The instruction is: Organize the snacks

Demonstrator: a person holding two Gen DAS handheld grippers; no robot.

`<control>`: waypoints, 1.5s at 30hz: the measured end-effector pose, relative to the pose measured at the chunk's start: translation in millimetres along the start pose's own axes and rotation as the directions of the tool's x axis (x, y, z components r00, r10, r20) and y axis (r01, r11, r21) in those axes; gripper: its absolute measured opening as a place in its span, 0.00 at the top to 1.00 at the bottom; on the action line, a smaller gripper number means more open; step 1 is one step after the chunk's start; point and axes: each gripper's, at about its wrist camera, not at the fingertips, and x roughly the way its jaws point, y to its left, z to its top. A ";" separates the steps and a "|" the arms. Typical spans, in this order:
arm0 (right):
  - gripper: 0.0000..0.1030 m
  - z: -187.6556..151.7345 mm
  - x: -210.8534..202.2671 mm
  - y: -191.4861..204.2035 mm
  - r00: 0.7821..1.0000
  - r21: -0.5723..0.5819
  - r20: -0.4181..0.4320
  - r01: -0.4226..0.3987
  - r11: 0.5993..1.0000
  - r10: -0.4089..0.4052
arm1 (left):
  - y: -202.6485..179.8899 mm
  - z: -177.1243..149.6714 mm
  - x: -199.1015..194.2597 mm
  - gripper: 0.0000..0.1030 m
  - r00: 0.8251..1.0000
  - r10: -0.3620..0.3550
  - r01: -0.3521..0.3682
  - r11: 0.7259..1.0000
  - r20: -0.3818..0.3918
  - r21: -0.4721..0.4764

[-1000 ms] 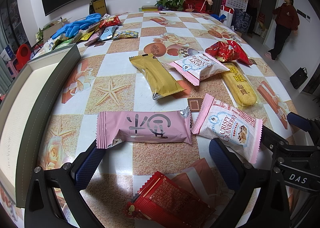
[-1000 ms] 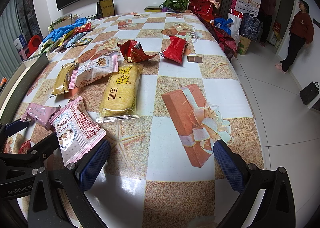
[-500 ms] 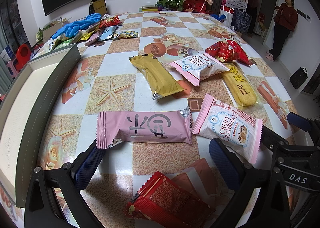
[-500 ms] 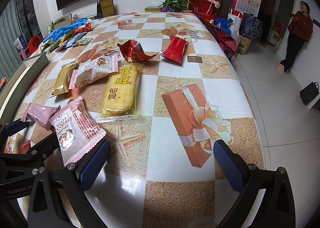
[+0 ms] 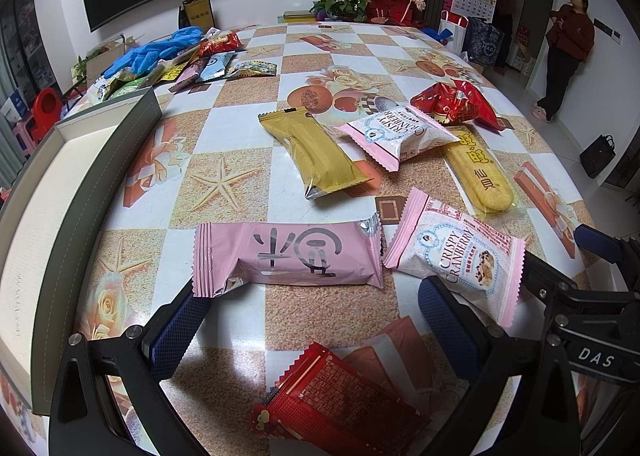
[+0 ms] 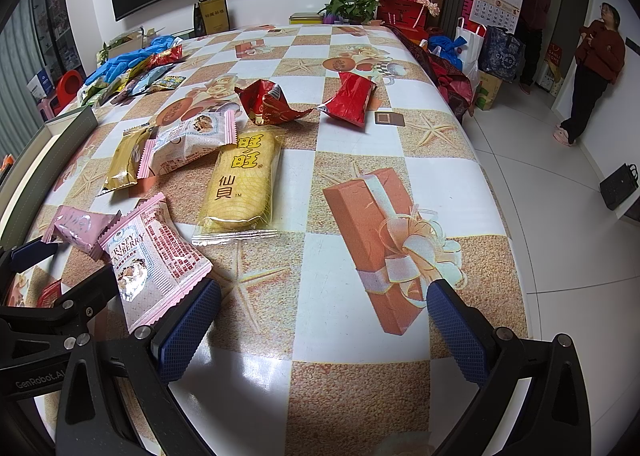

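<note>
I have both tools low over the table (image 6: 348, 388), which wears a checked cloth printed with starfish and gift boxes. My left gripper (image 5: 316, 322) has its blue-padded fingers spread wide with nothing between them. Just ahead of them lies a pink bar wrapper (image 5: 288, 254), its near corner close to the left pad, and under the tool sits a red snack packet (image 5: 340, 404). To the right, a pink-edged Crispy Cranberry pack (image 5: 460, 260) lies just beside the bar. Farther out I see a gold bar wrapper (image 5: 314, 154), a second Crispy Cranberry pack (image 5: 400, 134) and a yellow rice cracker pack (image 5: 480, 172), with crumpled red bags (image 5: 452, 104) behind them. A grey-walled box (image 5: 100, 192) with a pale inside stands at the left edge.

My right gripper (image 6: 324, 330) is likewise spread wide and holds nothing; only bare cloth shows between its fingers, and its left pad is up against the near cranberry pack's corner. A heap of mixed packets with blue gloves (image 5: 160, 48) sits at the far left.
</note>
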 end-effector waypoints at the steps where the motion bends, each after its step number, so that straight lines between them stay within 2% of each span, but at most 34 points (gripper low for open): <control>1: 0.00 0.0 0.0 -0.1 1.000 0.000 0.000 0.000 1.000 0.000 | -0.1 0.0 0.1 0.00 1.000 0.000 0.000 1.000 0.000 0.000; 25: 0.00 -0.4 -1.1 1.0 1.000 0.000 0.000 0.000 1.000 0.000 | 0.0 0.0 0.0 0.00 1.000 0.000 0.000 1.000 0.000 0.000; 31: 0.00 -0.9 -0.8 -0.2 1.000 -0.002 -0.001 -0.002 1.000 0.002 | 12.2 -17.3 -12.8 0.00 0.995 -0.090 0.094 0.990 -0.034 0.108; 35: 0.00 0.0 -1.5 0.4 1.000 -0.001 -0.001 0.002 1.000 -0.002 | 30.5 -26.3 -20.7 0.00 0.996 -0.079 0.083 0.991 -0.040 0.106; 42: 0.00 -0.8 -1.3 0.2 1.000 -0.001 -0.001 0.002 1.000 -0.002 | 37.0 -28.0 -21.8 0.00 0.996 -0.078 0.083 0.990 -0.049 0.112; 45: 0.00 -0.8 -1.3 0.2 1.000 -0.001 -0.001 0.002 1.000 -0.002 | 42.2 -30.9 -27.1 0.00 0.994 -0.065 0.070 0.996 -0.083 0.060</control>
